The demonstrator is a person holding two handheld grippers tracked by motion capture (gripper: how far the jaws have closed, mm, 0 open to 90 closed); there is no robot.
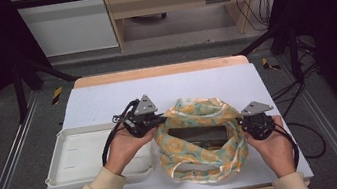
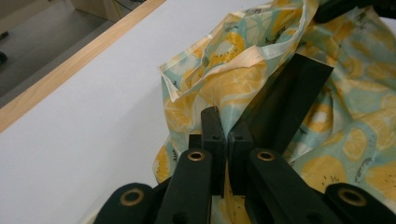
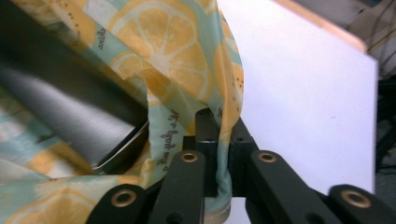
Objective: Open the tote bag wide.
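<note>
White mat on wooden table (image 1: 106,96); white tray (image 1: 72,157) at left. Lemon-print fabric bag (image 1: 199,112) lies centre, dark box (image 1: 198,135) inside. Left gripper (image 1: 152,120) and right gripper (image 1: 246,122) each pinch the rim. Fabric thin, limp, probably slippery; grip the hem.

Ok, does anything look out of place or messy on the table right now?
Nothing looks spilled or damaged. The lemon-print cloth lies rumpled around a dark box, pinched at opposite edges by the left gripper and right gripper. The white tray sits squarely beside it.
</note>
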